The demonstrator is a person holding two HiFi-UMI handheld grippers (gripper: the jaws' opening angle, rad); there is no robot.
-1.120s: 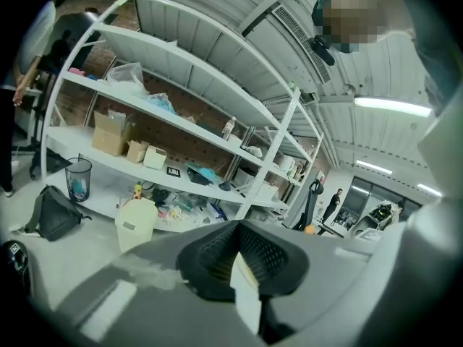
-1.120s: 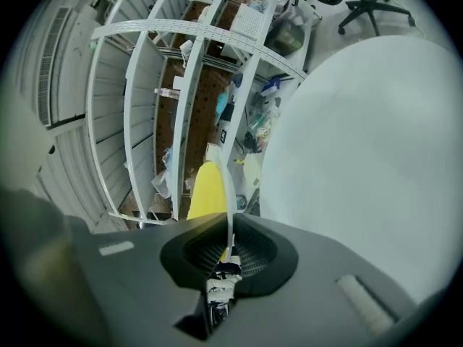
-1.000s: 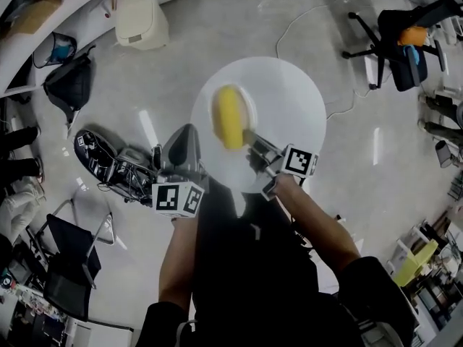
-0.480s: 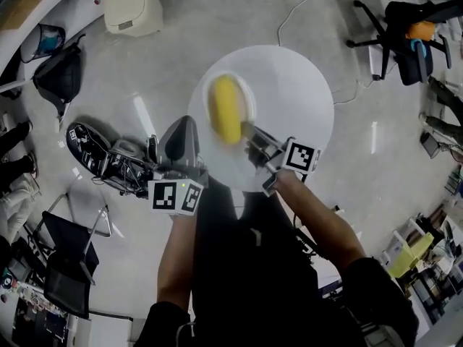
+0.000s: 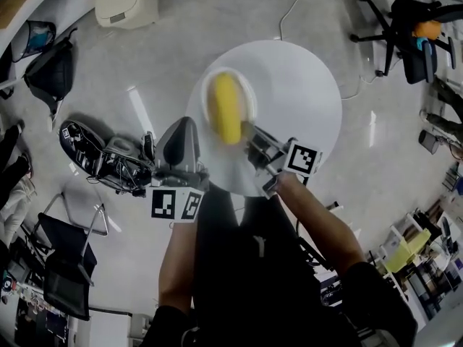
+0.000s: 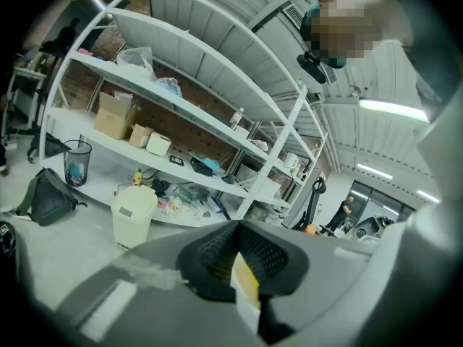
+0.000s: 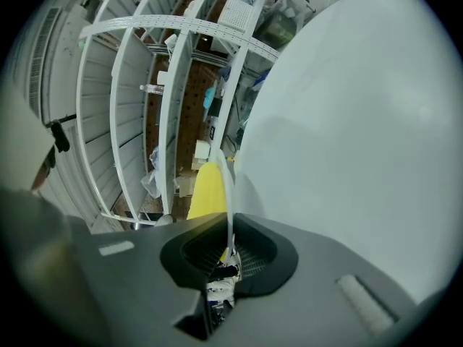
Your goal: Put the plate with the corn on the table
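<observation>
A yellow corn cob (image 5: 226,107) lies on a small white plate (image 5: 247,92) held above the left part of the round white table (image 5: 300,100). My right gripper (image 5: 247,133) is shut on the plate's near rim. In the right gripper view the rim (image 7: 230,194) runs edge-on into the jaws, with the corn (image 7: 206,190) left of it and the table (image 7: 347,136) to the right. My left gripper (image 5: 192,126) is at the plate's left edge. In its own view the jaws (image 6: 244,284) are shut on a white strip backed with yellow.
On the floor lie a beige bin (image 5: 123,2), a black bag (image 5: 49,71), a black device (image 5: 101,157) and a cable (image 5: 304,2). Office chairs stand at the upper right (image 5: 409,35) and lower left (image 5: 69,262). White shelving (image 6: 181,121) stands beyond.
The table looks larger and nearer as the view shifts. Both grippers keep their hold; the plate with the corn stays over the table's left part.
</observation>
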